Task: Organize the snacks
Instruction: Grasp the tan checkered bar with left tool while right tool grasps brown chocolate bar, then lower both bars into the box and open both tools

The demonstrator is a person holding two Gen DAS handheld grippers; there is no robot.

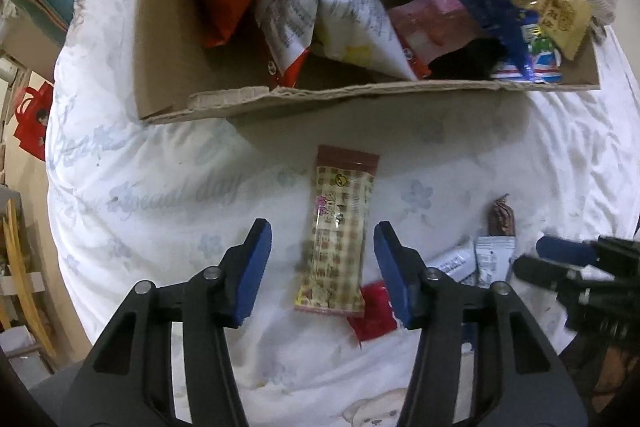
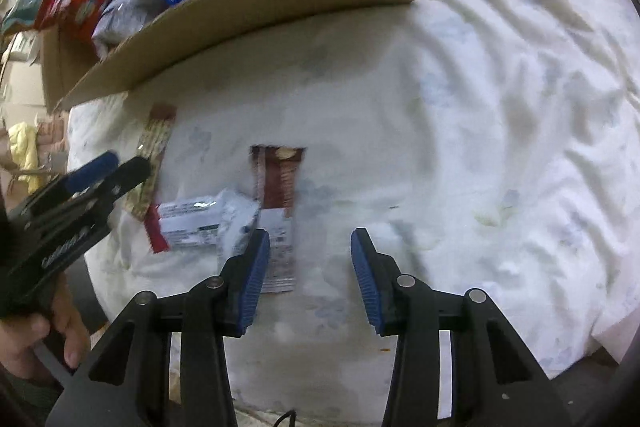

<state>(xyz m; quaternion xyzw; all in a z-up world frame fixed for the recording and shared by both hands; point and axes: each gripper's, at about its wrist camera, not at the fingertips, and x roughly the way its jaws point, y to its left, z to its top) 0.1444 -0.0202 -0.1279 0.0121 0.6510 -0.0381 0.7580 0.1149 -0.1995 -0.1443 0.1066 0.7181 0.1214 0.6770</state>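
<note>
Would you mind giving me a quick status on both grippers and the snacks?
Left gripper open, astride checkered snack bar. Right gripper open, empty, beside brown packet. Cardboard box full, just beyond. Nothing blocking.

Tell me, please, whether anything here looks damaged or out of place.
The brown cardboard box has a torn, ragged front edge, and a few packets, including a long checked beige packet, lie loose on the white bedsheet outside it.
</note>
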